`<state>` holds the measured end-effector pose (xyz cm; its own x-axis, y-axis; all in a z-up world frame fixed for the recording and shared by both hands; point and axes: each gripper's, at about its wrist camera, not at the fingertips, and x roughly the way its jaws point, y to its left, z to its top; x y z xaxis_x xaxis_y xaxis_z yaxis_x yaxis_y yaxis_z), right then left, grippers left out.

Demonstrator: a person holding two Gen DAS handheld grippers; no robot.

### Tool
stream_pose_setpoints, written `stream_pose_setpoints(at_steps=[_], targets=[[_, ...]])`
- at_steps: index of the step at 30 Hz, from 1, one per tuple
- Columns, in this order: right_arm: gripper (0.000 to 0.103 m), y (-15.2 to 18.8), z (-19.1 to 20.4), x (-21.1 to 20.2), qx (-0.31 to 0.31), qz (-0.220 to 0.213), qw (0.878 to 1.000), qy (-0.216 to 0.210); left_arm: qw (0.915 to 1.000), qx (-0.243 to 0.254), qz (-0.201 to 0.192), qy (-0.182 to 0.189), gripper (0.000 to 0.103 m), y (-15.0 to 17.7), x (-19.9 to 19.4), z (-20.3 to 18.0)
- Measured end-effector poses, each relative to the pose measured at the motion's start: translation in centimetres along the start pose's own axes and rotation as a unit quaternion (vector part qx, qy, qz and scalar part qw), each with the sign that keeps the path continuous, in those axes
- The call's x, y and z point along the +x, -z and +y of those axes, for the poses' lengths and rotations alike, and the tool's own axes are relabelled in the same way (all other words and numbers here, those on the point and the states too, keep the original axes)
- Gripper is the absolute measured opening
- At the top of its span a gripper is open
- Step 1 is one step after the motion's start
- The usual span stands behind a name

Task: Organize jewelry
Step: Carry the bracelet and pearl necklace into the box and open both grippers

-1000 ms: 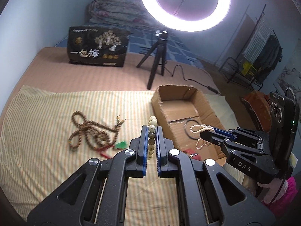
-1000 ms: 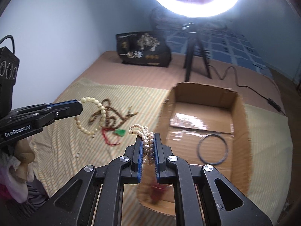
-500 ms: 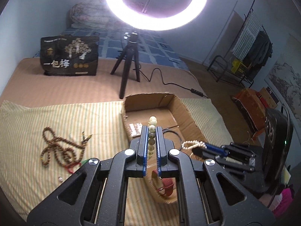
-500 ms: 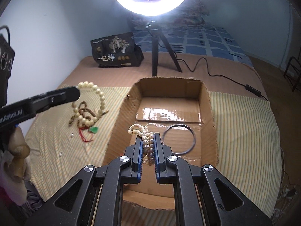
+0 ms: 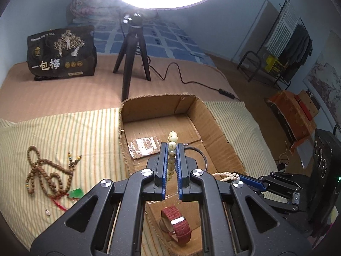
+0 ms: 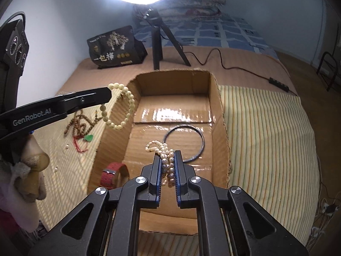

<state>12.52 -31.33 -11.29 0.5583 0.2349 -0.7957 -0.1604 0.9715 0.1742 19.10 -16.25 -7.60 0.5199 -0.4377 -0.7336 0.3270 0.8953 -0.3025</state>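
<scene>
My left gripper [image 5: 172,147] is shut on a cream bead bracelet [image 5: 171,149] and holds it over the open cardboard box [image 5: 215,117]. In the right wrist view the bracelet [image 6: 125,111] hangs from the left gripper [image 6: 107,95] above the box's left wall. My right gripper [image 6: 167,155] is shut on a small pearl bracelet [image 6: 162,149] above the box floor; it also shows in the left wrist view [image 5: 227,175]. A black bangle [image 6: 183,143] and a red watch [image 5: 177,224] lie in the box. A brown bead necklace [image 5: 46,170] with a green pendant [image 5: 76,193] lies on the striped cloth.
The striped cloth [image 6: 266,128] covers a bed. A ring light tripod [image 5: 132,59] and its cable [image 5: 191,81] stand behind the box. A black printed bag [image 5: 60,53] sits at the back left. Loose small beads [image 6: 67,146] lie on the cloth.
Both grippers have moved forward with their bracelets, from beside the box to above it. The box now fills the middle of both views.
</scene>
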Motion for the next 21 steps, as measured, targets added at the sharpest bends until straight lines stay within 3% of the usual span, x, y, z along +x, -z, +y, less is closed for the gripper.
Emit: stream_pose_setpoints(at_steps=[18,20,21], targets=[[0.009,0.5,-0.9,2.1,0.011,0.029,0.999,0.016,0.9998,0.018,0.008,-0.010,0.006,0.1,1.6,-1.0],[0.021,0.5,-0.7,2.1,0.011,0.031,0.999,0.024,0.9997,0.018,0.008,-0.012,0.006,0.1,1.4,-0.9],[0.032,0.5,-0.8,2.1,0.011,0.030,0.999,0.026,0.9997,0.018,0.007,-0.012,0.006,0.1,1.3,-0.9]])
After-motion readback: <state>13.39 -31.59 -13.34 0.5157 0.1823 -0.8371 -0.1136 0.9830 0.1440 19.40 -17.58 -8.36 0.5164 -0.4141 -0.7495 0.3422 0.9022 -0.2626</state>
